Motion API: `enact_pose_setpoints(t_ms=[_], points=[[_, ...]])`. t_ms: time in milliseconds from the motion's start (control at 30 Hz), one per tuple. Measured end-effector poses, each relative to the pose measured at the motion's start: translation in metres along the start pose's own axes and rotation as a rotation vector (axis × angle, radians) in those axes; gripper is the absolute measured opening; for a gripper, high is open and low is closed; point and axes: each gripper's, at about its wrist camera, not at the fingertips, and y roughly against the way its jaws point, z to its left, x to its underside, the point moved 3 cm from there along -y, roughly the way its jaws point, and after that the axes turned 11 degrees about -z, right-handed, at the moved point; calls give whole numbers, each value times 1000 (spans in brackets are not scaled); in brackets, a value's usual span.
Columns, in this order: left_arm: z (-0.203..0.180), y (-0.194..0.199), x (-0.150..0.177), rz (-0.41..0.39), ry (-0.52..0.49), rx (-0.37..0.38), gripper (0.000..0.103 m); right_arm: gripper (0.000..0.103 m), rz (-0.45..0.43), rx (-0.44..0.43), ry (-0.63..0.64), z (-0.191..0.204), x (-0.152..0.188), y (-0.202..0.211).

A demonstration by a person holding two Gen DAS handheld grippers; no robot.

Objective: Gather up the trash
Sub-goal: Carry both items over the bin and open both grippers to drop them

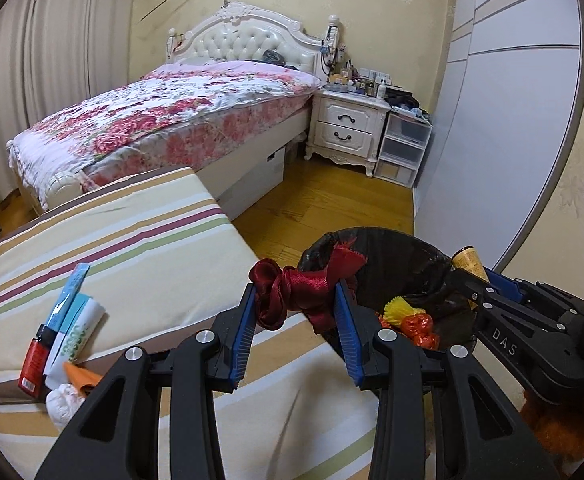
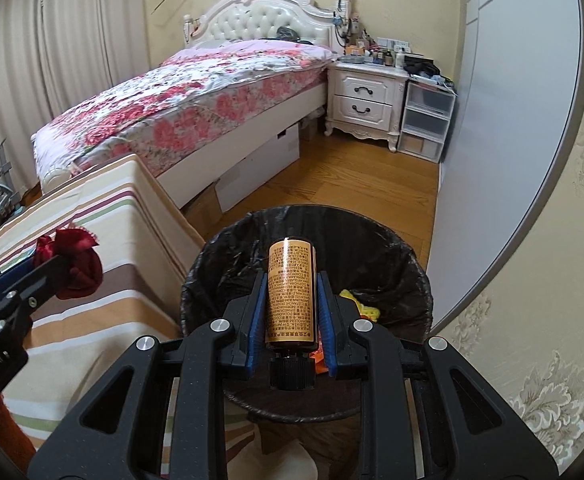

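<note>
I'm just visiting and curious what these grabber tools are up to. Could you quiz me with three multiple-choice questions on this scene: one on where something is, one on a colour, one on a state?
1. Where is the bottle held?
A. over the trash bin
B. on the nightstand
C. on the floor

2. What colour is the ribbon?
A. green
B. dark red
C. white

3. How is the left gripper?
A. open, empty
B. out of view
C. shut on the ribbon

Answers:
1 A, the bin's black liner lies under the right gripper.
2 B, satin red.
3 C, both blue pads press it.
</note>
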Motion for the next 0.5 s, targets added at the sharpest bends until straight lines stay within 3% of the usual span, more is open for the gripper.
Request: enact_pose_setpoints(t_ms=[367, 433, 500], points=[[-37, -46, -4, 35, -52, 27, 41, 26, 19, 32, -47, -26, 3, -21], [-40, -52, -1, 56, -63, 36, 54, 35, 22, 42, -52, -29, 4, -24], [-41, -54, 0, 54, -66, 25, 60, 36, 20, 54, -60, -33, 5, -25]])
